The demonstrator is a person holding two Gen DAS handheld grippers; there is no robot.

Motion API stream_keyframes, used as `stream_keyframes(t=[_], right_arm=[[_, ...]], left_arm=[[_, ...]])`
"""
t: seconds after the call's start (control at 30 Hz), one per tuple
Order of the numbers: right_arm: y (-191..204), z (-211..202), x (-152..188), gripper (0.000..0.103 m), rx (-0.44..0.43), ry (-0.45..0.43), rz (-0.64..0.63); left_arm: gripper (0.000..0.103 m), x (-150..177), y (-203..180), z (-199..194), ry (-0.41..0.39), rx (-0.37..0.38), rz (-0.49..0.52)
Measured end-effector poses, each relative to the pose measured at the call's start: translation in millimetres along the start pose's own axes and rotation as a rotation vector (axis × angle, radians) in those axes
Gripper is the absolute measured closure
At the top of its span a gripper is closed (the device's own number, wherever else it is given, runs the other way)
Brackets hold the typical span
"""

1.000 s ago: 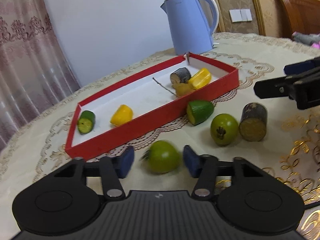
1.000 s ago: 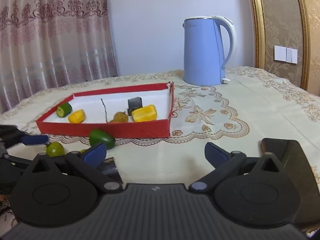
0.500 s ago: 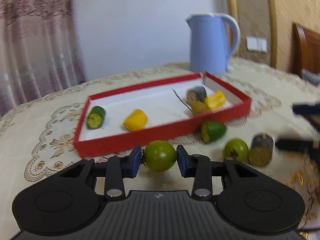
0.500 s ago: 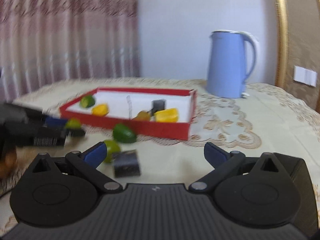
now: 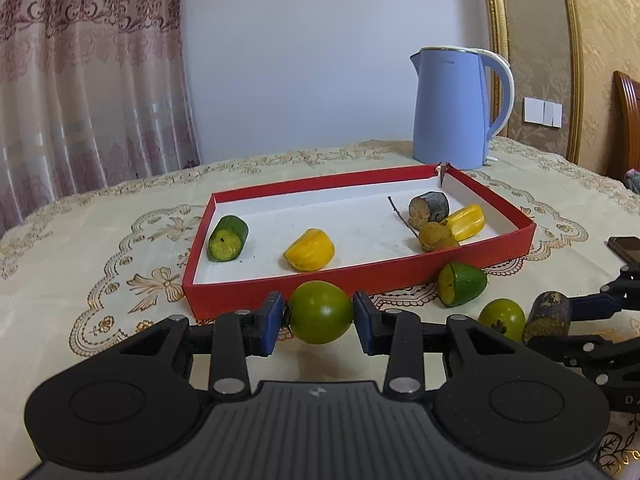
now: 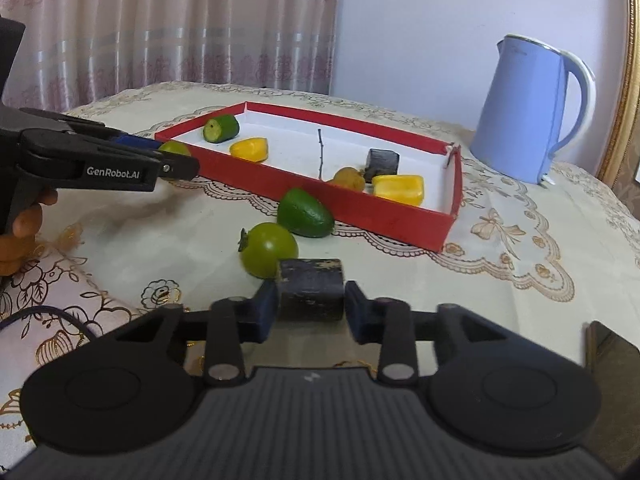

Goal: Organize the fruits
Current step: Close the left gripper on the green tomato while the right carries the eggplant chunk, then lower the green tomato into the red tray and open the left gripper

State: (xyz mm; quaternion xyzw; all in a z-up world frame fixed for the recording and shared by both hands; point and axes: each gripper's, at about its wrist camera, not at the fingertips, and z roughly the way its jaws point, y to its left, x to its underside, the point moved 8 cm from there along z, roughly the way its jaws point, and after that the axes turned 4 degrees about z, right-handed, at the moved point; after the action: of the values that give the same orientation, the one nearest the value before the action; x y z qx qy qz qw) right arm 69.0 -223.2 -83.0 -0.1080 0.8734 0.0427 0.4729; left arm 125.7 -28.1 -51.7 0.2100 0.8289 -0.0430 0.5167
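My left gripper (image 5: pixel 320 314) is shut on a round green fruit (image 5: pixel 320 311), held just in front of the red tray (image 5: pixel 360 276). My right gripper (image 6: pixel 311 304) is shut on a dark cylindrical fruit piece (image 6: pixel 311 288); it also shows in the left wrist view (image 5: pixel 546 316). On the cloth between them lie a second round green fruit (image 6: pixel 268 248) and a green half fruit (image 6: pixel 304 212). In the tray are a cucumber piece (image 5: pixel 227 233), two yellow pieces (image 5: pixel 310 250), a dark piece (image 5: pixel 430 208) and brown fruits (image 5: pixel 434 234).
A blue kettle (image 5: pixel 456 108) stands behind the tray's far right corner. A dark phone (image 5: pixel 626 248) lies on the cloth at the right. A thin twig (image 6: pixel 320 154) lies in the tray. The embroidered tablecloth (image 5: pixel 100 248) covers the table.
My left gripper shut on the round green fruit and lifted it toward the tray. My right gripper moved left and forward and shut on the dark cylindrical piece.
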Motion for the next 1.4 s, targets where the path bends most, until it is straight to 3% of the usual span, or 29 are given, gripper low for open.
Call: stream_keyframes(t=[0.17,0.43,0.67,0.9,1.13,1.4], right_arm=[[1,-5,-2,0.071,0.021,-0.030,-0.008],[-16,-16,-5,0.071,0.030,-0.089,0.101],[-15,-18,-6,0.071,0.006,-0.102,0.101],[-16,-20,-7,0.071,-0.003,-0.117,0.119],[-19,-19,-6,0.071,-0.011,-0.113,0.141],[-21,-17,-6,0.071,-0.019,-0.105,0.147]], left_arm=[[0.066,-1,2,-2,-0.011,-0.005,-0.004],[0.066,-8,2,-9,-0.034,-0.003,-0.012],[0.066,-37,0,-7,-0.055,-0.006,0.021],[0.066,-75,12,50,-0.006,-0.059,0.013],[0.066,-82,31,121,0.109,-0.113,-0.015],[0.064,-76,29,133,0.151,-0.168,0.021]])
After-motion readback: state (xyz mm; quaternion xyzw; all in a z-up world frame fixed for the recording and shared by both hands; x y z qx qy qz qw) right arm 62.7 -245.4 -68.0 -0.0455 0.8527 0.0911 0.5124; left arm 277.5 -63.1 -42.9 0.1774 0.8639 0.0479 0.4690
